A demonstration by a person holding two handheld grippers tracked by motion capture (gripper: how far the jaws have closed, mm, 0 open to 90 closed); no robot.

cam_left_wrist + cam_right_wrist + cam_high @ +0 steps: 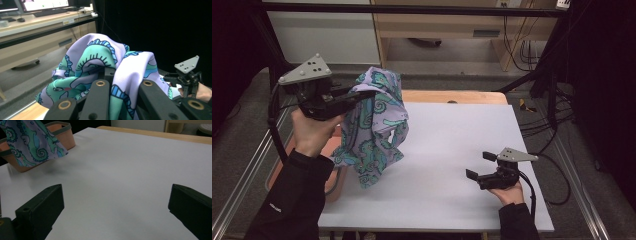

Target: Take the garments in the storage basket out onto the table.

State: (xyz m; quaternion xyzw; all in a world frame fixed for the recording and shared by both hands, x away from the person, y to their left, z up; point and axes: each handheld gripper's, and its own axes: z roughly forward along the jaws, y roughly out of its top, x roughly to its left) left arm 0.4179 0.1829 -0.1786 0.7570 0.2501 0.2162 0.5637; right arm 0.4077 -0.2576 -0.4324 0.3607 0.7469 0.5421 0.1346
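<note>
The left tool [364, 95] is held high above the left edge of the surface [447, 145], its jaws clenched on a cloth [374, 125] of lilac with green and blue swirls. In the left gripper view the cloth [100, 65] is seen bunched over and between the two black jaws, which are closed on a fold of it. From the grip the cloth hangs down in loose folds, its lower end clear of the surface and just in front of an orange basket [334, 175] that stands below the left tool at the surface's left edge. In the right gripper view the basket [63, 137] is seen with a grey rim, and the cloth's hanging end [32, 142] is seen before it.

The right tool [479, 167] is held low over the near right part of the surface, well apart from the cloth. Its jaws are spread wide, nothing is gripped between them, and bare white surface [120, 175] is seen through the gap.

The surface is a white sheet on a wooden top, whose edge [452, 96] is seen at the far side. Beyond it a grey floor, pale wooden furniture and black cables [522, 50] are seen. A desk with a keyboard [50, 12] is seen in the left gripper view
</note>
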